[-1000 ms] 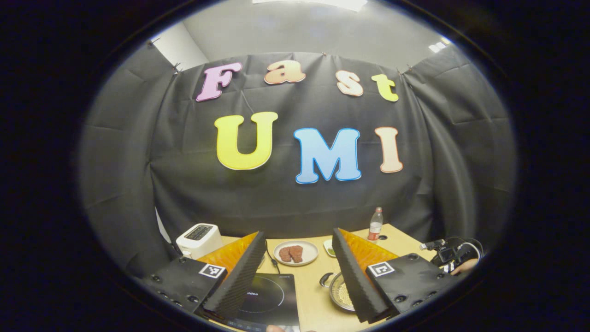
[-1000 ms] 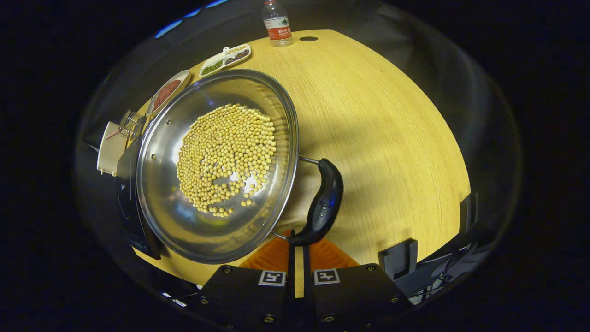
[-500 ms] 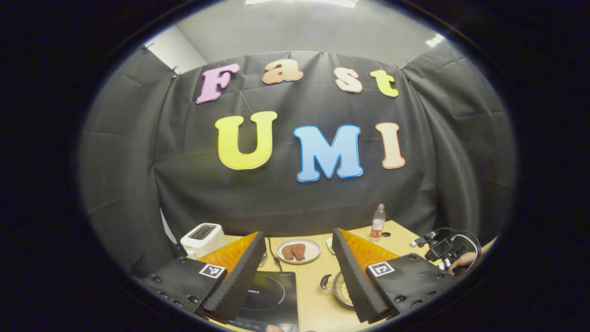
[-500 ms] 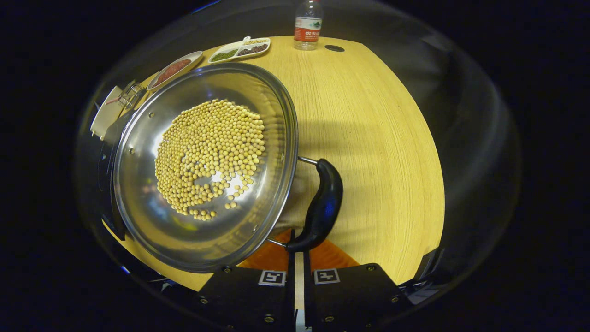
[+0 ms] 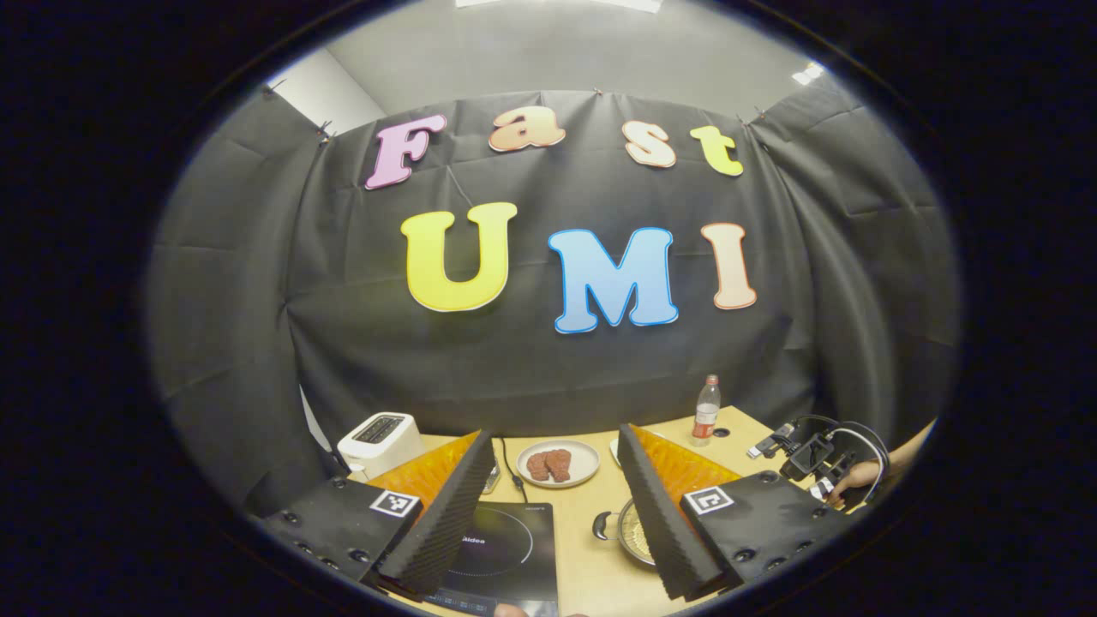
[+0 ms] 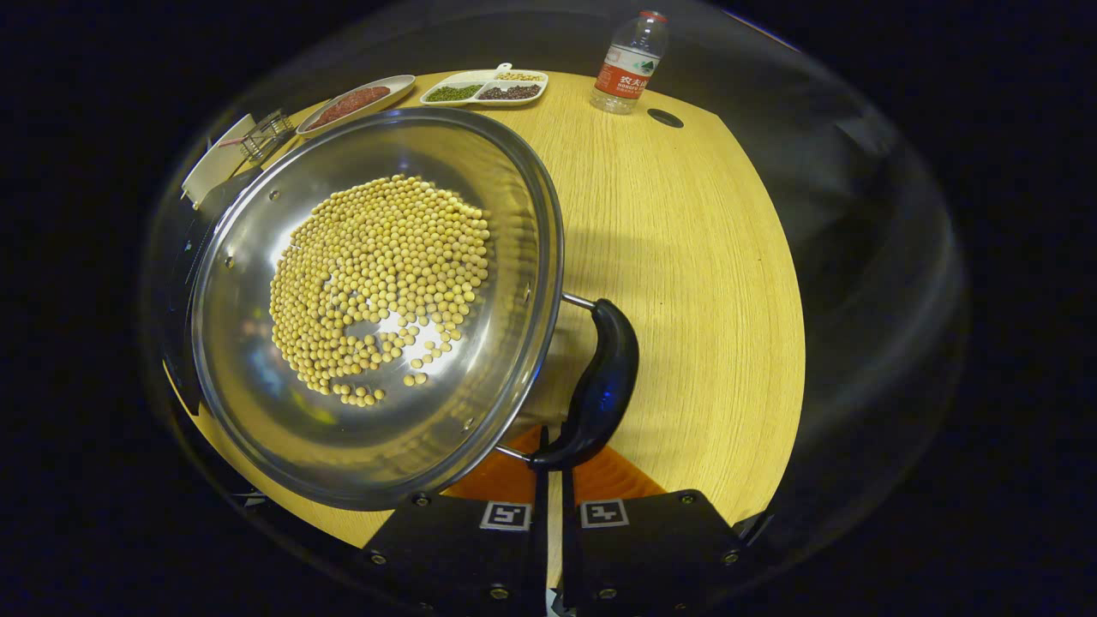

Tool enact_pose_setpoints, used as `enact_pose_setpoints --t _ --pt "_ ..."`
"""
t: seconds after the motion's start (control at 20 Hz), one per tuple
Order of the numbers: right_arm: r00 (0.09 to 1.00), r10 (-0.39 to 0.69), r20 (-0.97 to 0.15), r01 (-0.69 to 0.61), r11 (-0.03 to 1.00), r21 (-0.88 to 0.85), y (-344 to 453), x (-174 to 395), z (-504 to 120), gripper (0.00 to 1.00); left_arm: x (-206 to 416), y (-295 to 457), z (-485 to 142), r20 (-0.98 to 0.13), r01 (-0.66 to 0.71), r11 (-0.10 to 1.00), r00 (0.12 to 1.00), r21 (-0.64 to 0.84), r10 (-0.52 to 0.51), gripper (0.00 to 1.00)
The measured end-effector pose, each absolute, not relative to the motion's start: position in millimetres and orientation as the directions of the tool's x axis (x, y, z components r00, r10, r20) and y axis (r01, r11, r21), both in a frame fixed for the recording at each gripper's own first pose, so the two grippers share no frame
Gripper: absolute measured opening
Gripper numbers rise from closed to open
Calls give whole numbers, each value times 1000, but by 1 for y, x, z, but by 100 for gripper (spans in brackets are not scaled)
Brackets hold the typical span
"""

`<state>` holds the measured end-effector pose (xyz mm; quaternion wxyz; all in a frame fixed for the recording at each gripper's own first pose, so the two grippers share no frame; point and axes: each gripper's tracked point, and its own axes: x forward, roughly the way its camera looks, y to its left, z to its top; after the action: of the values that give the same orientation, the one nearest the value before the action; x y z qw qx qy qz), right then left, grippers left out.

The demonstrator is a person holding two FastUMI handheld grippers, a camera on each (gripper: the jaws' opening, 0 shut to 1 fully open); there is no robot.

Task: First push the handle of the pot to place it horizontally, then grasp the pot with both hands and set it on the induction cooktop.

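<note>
Just ahead of shut jaws (right gripper (image 6: 553, 480)): pot handle (image 6: 600, 390).

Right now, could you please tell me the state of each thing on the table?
pot: holds beans, off the cooktop
pot handle: right hand-held gripper shut beside its lower end
left hand-held gripper: open, holding nothing
induction cooktop: bare
water bottle: upright, capped
plate: holds meat

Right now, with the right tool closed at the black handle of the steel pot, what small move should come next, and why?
Probably bring the open left tool down to the pot's other black handle. The right tool looks shut on the near black handle of the steel pot of yellow beans, and the task needs both before it goes to the black induction cooktop.
</note>
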<state>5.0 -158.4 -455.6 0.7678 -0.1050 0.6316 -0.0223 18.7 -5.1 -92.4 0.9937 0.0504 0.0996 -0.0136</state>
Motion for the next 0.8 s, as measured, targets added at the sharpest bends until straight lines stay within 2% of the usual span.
enact_pose_setpoints --t 0.3,0.6,0.65,0.7,0.75,0.8 --pt "220 -187 -957 -76 975 -207 -160 16 -453 7 25 -5 -96 -210 79 993 976 89 -58 94" --pt "274 -131 -953 29 991 -127 -146 -4 -423 7 30 0 -111 -242 128 991 964 47 -113 96" --pt "288 -137 -948 36 991 -133 -147 -10 -420 12 32 -1 -116 -253 142 989 959 38 -128 97" --pt "310 -150 -939 42 989 -144 -149 -15 -411 38 34 -3 -121 -269 161 987 952 28 -148 99" --pt "333 -160 -929 47 987 -154 -149 -21 -406 49 37 -5 -129 -284 183 983 944 18 -170 94" --pt "359 -173 -917 56 985 -164 -150 -25 -398 74 39 -10 -135 -297 207 978 934 7 -196 94"
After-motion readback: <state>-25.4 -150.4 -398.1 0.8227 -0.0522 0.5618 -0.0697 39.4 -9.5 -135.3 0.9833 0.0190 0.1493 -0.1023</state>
